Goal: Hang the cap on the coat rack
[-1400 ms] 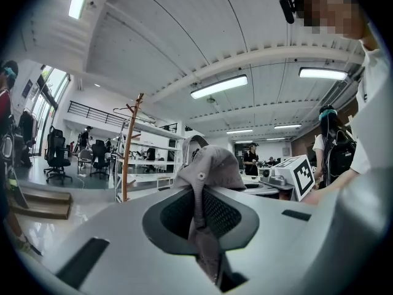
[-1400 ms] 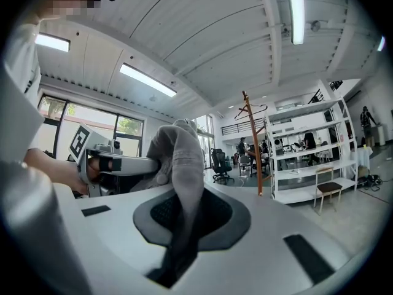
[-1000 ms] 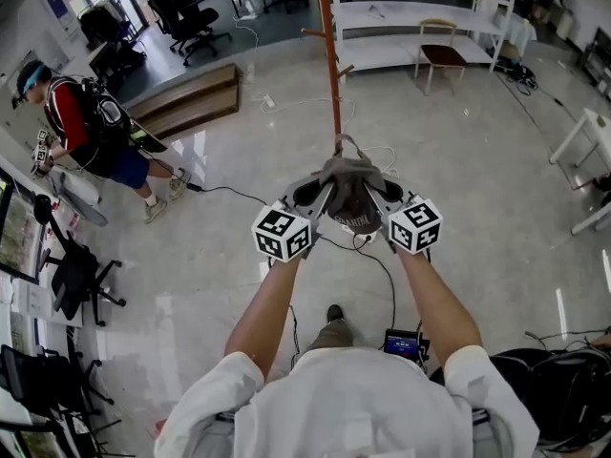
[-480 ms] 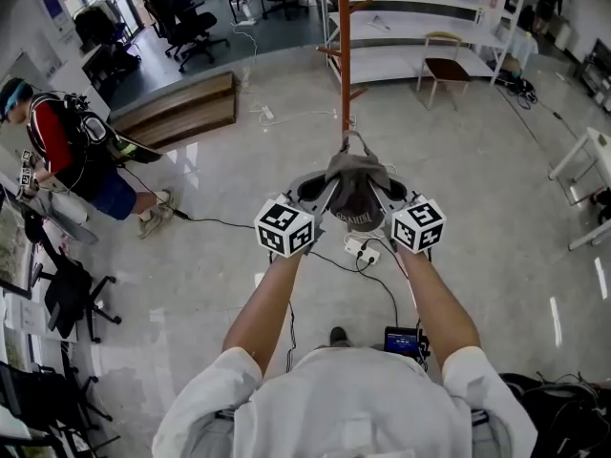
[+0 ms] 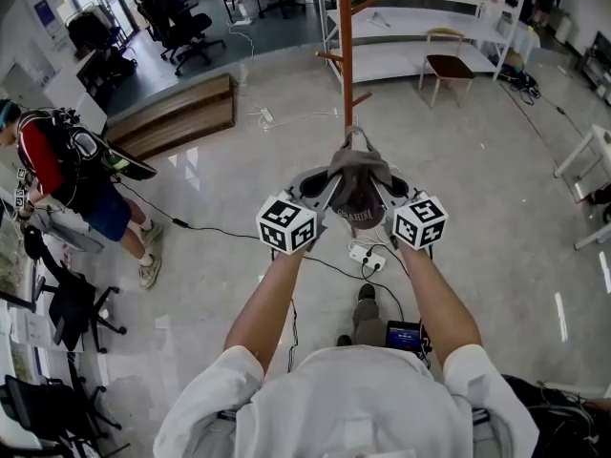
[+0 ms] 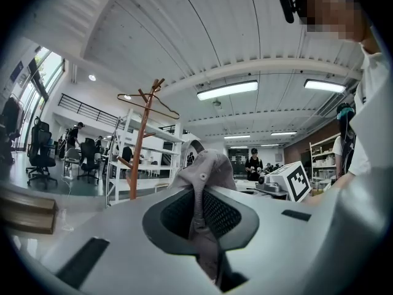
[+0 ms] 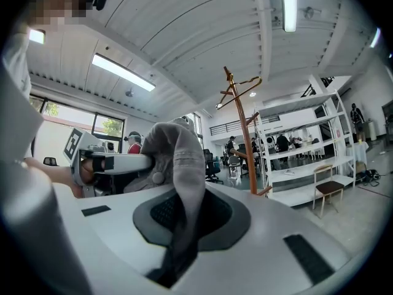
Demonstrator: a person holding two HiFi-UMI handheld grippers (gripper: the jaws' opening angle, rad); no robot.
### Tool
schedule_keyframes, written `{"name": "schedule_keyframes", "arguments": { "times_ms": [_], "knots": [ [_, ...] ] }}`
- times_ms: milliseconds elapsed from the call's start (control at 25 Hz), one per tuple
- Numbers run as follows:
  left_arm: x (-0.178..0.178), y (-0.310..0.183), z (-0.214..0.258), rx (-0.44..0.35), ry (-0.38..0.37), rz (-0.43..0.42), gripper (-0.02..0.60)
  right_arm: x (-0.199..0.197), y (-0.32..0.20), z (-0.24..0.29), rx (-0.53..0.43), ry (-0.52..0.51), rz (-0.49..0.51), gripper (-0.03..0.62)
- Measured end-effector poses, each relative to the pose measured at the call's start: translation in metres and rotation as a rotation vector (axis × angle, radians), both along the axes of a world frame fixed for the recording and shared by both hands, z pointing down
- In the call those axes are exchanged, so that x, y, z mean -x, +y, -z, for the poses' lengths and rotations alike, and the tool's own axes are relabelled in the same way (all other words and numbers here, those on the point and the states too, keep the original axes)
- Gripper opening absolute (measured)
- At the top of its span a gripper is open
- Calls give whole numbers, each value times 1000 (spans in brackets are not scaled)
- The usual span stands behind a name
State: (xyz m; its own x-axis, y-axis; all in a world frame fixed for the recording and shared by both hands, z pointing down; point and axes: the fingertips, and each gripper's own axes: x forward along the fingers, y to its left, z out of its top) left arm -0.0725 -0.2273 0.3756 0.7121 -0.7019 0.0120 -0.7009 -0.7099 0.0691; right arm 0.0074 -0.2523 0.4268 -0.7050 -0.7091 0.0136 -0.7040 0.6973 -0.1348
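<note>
Big polished floor (image 5: 477, 160) all round, and dead ahead at twelve o'clock stands the coat rack (image 5: 345, 55), an orange-brown pole with short pegs (image 5: 331, 57) jutting off it. Its top runs out of the head view, but the gripper views show a hanger (image 6: 150, 103) slung across it up there.

Between the person and the rack, out at arm's length, is the cap (image 5: 358, 187): grey, in the air, well apart from the pole and touching none of it. The left gripper (image 5: 323, 191) has it from eight o'clock and the right gripper (image 5: 389, 191) from four o'clock. Each pair of jaws is pressed together on a fold of the cap's cloth, the fabric running right down into the nip. A small strap loop (image 5: 353, 139) pokes out at the cap's twelve o'clock edge, the side nearest the pole.

This looks like the carry-in step, with the hanging not yet done. The next move, I'd say, is to close the gap, bring the cap to peg height and feed that loop or the cap's hollow over a peg tip before either grip lets go. Both grippers should rise together, or the cap twists.
</note>
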Motion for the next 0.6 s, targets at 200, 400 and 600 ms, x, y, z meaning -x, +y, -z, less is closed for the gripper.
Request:
{"name": "schedule_keyframes", "arguments": {
  "times_ms": [200,400,600],
  "knots": [
    [11,-48,-5,2,-11,20,34,12,-50,-6,2,-19,17,44],
    [10,-107,-5,6,-13,58,34,10,-109,-4,-2,-23,57,43],
    [18,-168,0,10,-17,98,34,17,-174,3,-4,-30,95,43]
  ]
}}
